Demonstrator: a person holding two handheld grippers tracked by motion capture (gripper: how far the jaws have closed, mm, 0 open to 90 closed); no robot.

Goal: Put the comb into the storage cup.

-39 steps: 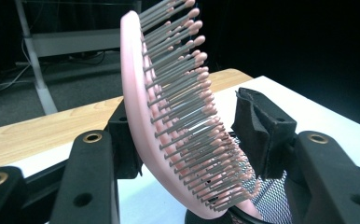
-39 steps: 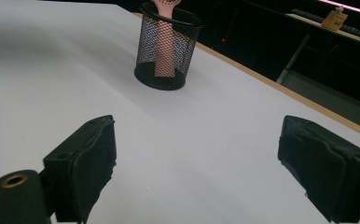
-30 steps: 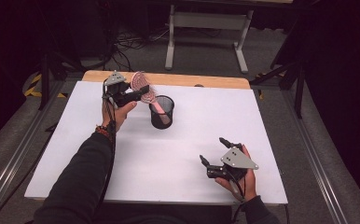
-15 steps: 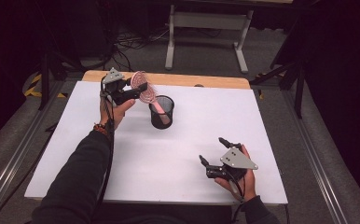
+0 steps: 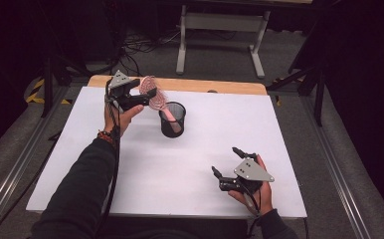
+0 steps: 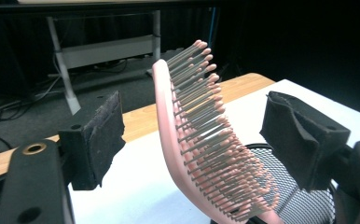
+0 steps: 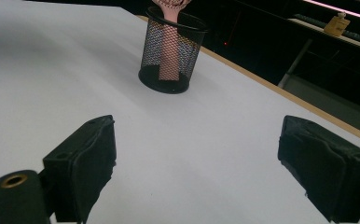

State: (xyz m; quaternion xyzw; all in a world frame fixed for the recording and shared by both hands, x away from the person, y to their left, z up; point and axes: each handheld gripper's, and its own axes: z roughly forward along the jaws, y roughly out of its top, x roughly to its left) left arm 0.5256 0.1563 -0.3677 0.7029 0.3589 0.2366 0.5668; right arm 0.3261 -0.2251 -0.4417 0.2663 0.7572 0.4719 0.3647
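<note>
While unbranded, the pink hairbrush [image 6: 201, 140] stands in the mesh cup [image 5: 172, 119]

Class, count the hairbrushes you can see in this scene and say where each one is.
1: the pink hairbrush stands handle-down in the black mesh cup, its head between the left gripper's open jaws.

Pink plastic hairbrush [image 6: 201, 154], wire-mesh cup [image 5: 172, 119]
</note>
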